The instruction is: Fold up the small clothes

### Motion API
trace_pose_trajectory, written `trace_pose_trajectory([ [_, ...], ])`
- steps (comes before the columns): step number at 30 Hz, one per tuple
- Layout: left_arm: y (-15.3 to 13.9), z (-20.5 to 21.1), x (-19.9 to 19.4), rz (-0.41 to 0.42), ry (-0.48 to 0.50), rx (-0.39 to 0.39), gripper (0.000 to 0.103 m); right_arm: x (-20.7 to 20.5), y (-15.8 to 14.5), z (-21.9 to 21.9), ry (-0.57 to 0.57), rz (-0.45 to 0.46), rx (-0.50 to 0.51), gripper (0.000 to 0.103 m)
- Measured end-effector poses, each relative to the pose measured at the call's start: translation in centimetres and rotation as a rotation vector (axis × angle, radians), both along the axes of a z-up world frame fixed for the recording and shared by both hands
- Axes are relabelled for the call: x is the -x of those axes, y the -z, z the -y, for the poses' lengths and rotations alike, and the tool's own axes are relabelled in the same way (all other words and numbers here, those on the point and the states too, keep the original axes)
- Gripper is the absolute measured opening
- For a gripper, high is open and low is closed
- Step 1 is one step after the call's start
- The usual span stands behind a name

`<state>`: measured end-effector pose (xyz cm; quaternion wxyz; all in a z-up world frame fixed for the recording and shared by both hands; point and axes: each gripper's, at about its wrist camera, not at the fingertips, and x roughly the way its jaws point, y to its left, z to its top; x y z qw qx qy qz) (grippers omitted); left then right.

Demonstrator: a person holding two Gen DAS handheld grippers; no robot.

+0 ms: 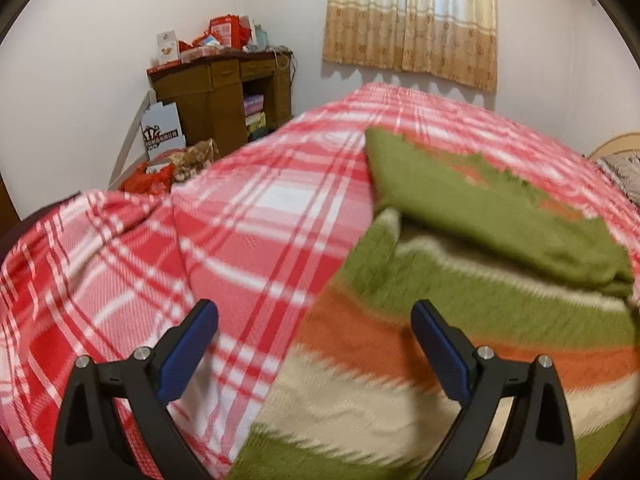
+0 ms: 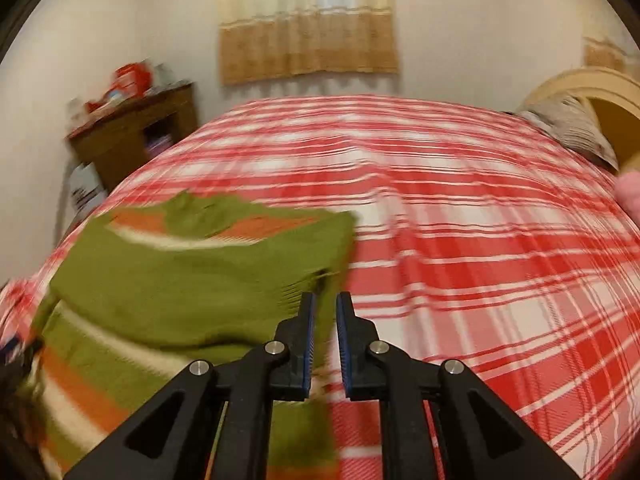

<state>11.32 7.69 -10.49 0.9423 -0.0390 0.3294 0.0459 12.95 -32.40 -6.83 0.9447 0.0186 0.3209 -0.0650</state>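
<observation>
A small knitted sweater (image 1: 460, 288) with green, orange and cream stripes lies on the red plaid bedspread (image 1: 224, 240). Its green sleeve (image 1: 480, 208) is folded across its body. My left gripper (image 1: 316, 312) is wide open and empty, above the sweater's left edge. In the right wrist view the sweater (image 2: 180, 280) lies at the left and is blurred. My right gripper (image 2: 326, 300) hovers over the sweater's right edge with its jaws nearly together, a narrow gap between them and nothing held.
A wooden desk (image 1: 224, 92) piled with red boxes stands in the far left corner, with bags on the floor beside it. A curtain (image 1: 412, 16) hangs on the far wall. A pillow (image 2: 572, 128) and headboard (image 2: 600, 92) are at the right.
</observation>
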Motion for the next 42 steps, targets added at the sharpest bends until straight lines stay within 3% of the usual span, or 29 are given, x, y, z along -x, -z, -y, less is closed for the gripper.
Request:
trace_pose_trajectory([
  [3, -2.2, 1.1, -0.9, 0.062, 0.026, 0.003, 0.100, -1.1, 0.5, -1.7, -0.073, -0.016, -0.020, 0.011],
  [7, -3.2, 2.9, -3.5, 0.093, 0.031, -0.055, 0.100, -3.1, 3.6, -1.8, -0.051, -0.099, -0.069, 0.011],
  [8, -2.8, 3.1, -4.6, 0.081, 0.027, -0.067, 0.100, -3.4, 4.6, -1.7, -0.042, -0.133, -0.077, 0.011],
  [10, -1.9, 3.0, -6.0, 0.039, -0.002, -0.079, 0.100, -3.0, 5.1, -1.7, -0.046, -0.083, -0.080, 0.011],
  [13, 0.3, 2.5, -8.1, -0.073, -0.035, -0.080, 0.100, -2.6, 5.1, -1.2, -0.052, -0.077, -0.112, 0.011],
  [14, 1.0, 1.9, -8.5, -0.107, -0.038, -0.047, 0.101, -2.5, 5.1, -1.1, -0.054, -0.073, -0.122, 0.011],
  [18, 1.2, 0.6, -8.2, -0.108, -0.047, 0.033, 0.103, -2.6, 5.1, -1.0, -0.055, -0.065, -0.130, 0.011],
  [22, 1.3, 0.9, -8.3, -0.112, -0.050, 0.020, 0.103, -2.9, 4.7, -1.4, -0.046, -0.077, -0.118, 0.011],
  [25, 1.4, 1.1, -8.3, -0.111, -0.046, 0.031, 0.103, -1.7, 3.8, -1.4, -0.025, -0.028, -0.125, 0.011],
  [28, 1.3, 1.3, -8.7, -0.111, -0.045, 0.032, 0.103, -2.1, 5.3, -1.5, -0.027, -0.098, -0.087, 0.012],
  [35, 1.3, 1.2, -8.7, -0.110, -0.046, 0.025, 0.103, -1.9, 5.3, -1.3, -0.026, -0.075, -0.082, 0.013],
  [37, 1.3, 1.2, -8.7, -0.108, -0.049, 0.022, 0.103, -1.6, 5.0, -1.2, -0.010, -0.091, -0.107, 0.013],
  [40, 1.2, 0.9, -8.0, -0.108, -0.041, 0.031, 0.103, 1.2, 3.8, -0.9, 0.011, -0.062, -0.230, 0.013],
  [42, 1.2, 0.9, -7.2, -0.107, -0.028, 0.031, 0.103, 3.3, 2.9, -1.4, 0.002, -0.040, -0.230, 0.014],
])
